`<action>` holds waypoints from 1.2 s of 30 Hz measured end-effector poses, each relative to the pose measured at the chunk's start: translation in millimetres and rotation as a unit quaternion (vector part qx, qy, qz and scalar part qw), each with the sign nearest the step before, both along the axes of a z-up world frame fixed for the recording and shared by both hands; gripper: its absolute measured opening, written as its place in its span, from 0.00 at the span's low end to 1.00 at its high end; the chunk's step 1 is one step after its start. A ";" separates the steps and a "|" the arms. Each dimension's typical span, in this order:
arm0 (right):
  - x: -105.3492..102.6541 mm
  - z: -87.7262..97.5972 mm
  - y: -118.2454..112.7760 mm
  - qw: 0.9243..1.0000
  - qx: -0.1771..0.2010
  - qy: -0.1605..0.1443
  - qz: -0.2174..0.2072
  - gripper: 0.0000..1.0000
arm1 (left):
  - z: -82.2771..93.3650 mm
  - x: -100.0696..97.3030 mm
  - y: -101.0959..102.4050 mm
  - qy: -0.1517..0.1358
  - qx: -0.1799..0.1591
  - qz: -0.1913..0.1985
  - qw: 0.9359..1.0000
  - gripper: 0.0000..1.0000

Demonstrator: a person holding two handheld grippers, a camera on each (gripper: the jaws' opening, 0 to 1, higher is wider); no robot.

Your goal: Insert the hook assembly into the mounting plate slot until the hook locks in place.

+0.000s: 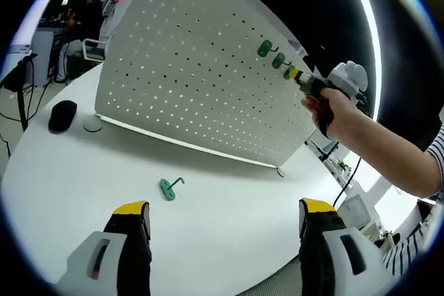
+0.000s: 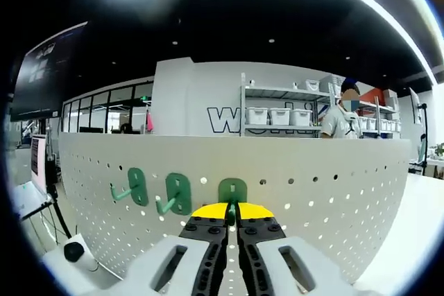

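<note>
- Right gripper (image 2: 232, 221): my jaws pinched on the stem of a green hook (image 2: 232, 192), its backplate against the white pegboard (image 2: 333, 192); two hooks already mounted (image 2: 178, 193) at nine o'clock of it.
- Left gripper (image 1: 225, 223): jaws spread, holding nothing, above the table (image 1: 229, 185); a spare hook (image 1: 169, 187) lies at eleven o'clock.
- Step, as I judge: seating; push square to the board, keep the backplate level with its neighbours, release only once it sits flush.
- Unclear: the hook's rear tabs and their holes are hidden behind the backplate; whether it has locked, I cannot tell.
- Also seen: a hand (image 1: 331, 107) on the right gripper; a dark mouse (image 1: 62, 114).
</note>
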State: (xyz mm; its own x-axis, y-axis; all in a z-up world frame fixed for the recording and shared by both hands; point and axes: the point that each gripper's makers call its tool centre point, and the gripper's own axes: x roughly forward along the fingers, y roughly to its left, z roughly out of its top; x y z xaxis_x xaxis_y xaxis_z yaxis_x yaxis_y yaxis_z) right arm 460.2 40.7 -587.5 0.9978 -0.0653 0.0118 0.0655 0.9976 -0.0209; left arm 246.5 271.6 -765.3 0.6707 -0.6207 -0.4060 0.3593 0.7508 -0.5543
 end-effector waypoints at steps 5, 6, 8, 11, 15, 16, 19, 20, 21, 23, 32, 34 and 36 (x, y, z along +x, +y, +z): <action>-1.2 -0.7 2.9 1.000 -0.012 0.015 -0.006 0.01 | -0.2 -3.9 -4.0 0.003 -0.008 -0.010 1.000 0.89; 0.3 -1.0 3.1 1.000 -0.012 0.017 -0.007 0.01 | -0.2 -4.6 -3.0 0.004 -0.012 -0.009 1.000 0.89; -1.2 -0.9 3.3 1.000 -0.012 0.023 -0.008 0.02 | 0.8 -5.9 -2.4 0.004 -0.016 -0.007 1.000 0.88; -2.6 -1.0 7.8 1.000 -0.011 0.028 0.000 0.07 | 1.7 -6.4 -1.4 0.002 -0.017 -0.006 1.000 0.88; -3.7 -7.0 10.5 0.999 -0.012 0.042 0.002 0.15 | 4.3 -7.0 -0.2 -0.001 -0.022 -0.002 1.000 0.88; -3.5 -9.3 9.7 0.999 -0.008 0.046 0.000 0.18 | 4.8 -7.4 0.3 -0.002 -0.021 -0.002 1.000 0.88; -4.4 -11.2 11.0 0.999 0.002 0.050 0.004 0.18 | 5.1 -8.6 1.6 -0.003 -0.018 -0.002 1.000 0.88; -5.3 -9.4 12.3 0.999 0.003 0.048 0.007 0.18 | 5.3 -9.1 2.1 -0.004 -0.018 -0.002 1.000 0.88; -6.0 -7.9 13.3 0.999 0.002 0.047 0.009 0.19 | 5.4 -9.7 2.8 -0.004 -0.018 -0.001 1.000 0.88; -8.5 -3.6 15.3 0.999 0.004 0.041 0.014 0.19 | 5.1 -10.7 3.8 -0.003 -0.018 0.000 1.000 0.88; -18.3 8.0 10.4 0.999 0.025 0.028 0.016 0.24 | 5.9 -13.5 5.1 -0.001 -0.015 -0.005 1.000 0.89; -18.8 9.3 9.4 0.999 0.037 0.027 0.019 0.26 | 5.9 -13.3 5.1 0.000 -0.015 -0.007 1.000 0.88; -21.8 10.9 8.6 0.999 0.038 0.025 0.020 0.28 | 6.5 -13.6 4.7 0.000 -0.014 -0.008 1.000 0.87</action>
State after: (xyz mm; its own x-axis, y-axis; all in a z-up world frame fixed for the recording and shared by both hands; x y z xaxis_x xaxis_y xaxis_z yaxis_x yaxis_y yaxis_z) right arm 438.4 49.4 -576.6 0.9988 -0.0244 -0.0423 0.0266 0.9982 0.0531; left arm 232.9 276.3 -758.8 0.6601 -0.6432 -0.3881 0.3715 0.7285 -0.5756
